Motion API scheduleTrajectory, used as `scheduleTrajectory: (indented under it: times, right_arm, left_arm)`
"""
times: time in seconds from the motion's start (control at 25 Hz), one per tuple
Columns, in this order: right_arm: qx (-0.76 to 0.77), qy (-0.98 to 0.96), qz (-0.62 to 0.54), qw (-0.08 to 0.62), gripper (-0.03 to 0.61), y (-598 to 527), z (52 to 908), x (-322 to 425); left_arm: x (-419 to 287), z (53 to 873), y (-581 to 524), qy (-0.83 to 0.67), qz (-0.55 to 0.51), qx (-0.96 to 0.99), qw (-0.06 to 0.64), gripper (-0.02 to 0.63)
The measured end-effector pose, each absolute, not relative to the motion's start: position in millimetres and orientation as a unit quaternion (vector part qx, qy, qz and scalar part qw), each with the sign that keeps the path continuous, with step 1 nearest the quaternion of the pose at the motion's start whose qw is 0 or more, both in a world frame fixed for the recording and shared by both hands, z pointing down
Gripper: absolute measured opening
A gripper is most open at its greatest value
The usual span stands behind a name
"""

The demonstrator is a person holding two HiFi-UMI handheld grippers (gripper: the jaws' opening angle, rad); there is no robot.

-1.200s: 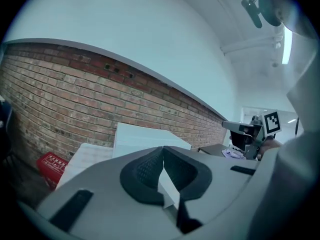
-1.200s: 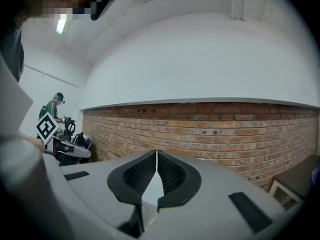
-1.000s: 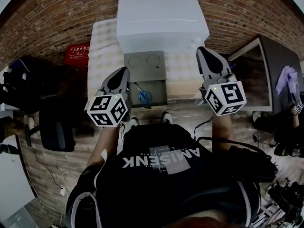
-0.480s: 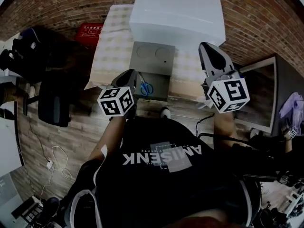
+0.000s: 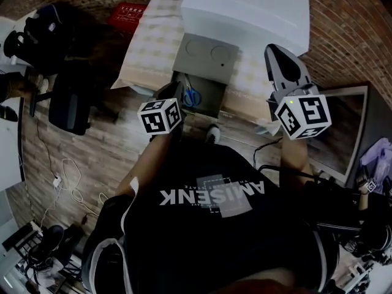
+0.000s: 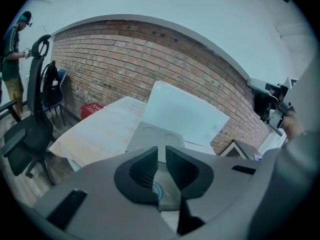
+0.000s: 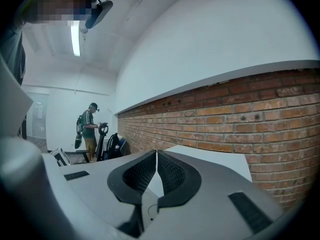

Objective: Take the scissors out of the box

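The blue-handled scissors (image 5: 193, 97) lie inside the open grey box (image 5: 205, 57), at its near end, on the checked tabletop (image 5: 153, 38). The left tool (image 6: 162, 156) hangs at the box's near edge; its jaws have just been opening and stand a narrow crack apart, gripping nothing. The right tool (image 7: 157, 159) is off to the side, with its jaws pressed together and empty. A white case (image 5: 245, 11) stands behind the box.

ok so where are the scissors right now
Near the middle of the head view, the blue-handled scissors lie inside the open grey box, at the near edge of the table, just in front of the white box.
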State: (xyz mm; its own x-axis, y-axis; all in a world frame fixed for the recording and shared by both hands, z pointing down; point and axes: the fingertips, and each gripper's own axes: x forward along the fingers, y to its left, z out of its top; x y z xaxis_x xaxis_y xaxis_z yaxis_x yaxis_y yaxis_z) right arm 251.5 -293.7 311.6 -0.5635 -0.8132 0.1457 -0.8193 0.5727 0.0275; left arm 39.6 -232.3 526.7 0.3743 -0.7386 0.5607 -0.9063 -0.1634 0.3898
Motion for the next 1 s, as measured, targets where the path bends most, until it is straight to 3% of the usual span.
scheduleTrajectory:
  times: [0.72, 1.0]
  right_arm:
    - [0.442, -0.892, 0.043, 0.085, 0.043, -300.2, 336.8, 260.4]
    - [0.444, -0.889, 0.053, 0.1, 0.043, -301.4, 349.4, 268.8]
  left_arm:
    - [64.4, 636.1, -202.7, -0.541, 0.181, 0.678, 0.464, 0.13]
    - [68.0, 662.9, -202.9, -0.55, 0.195, 0.656, 0.479, 0.141]
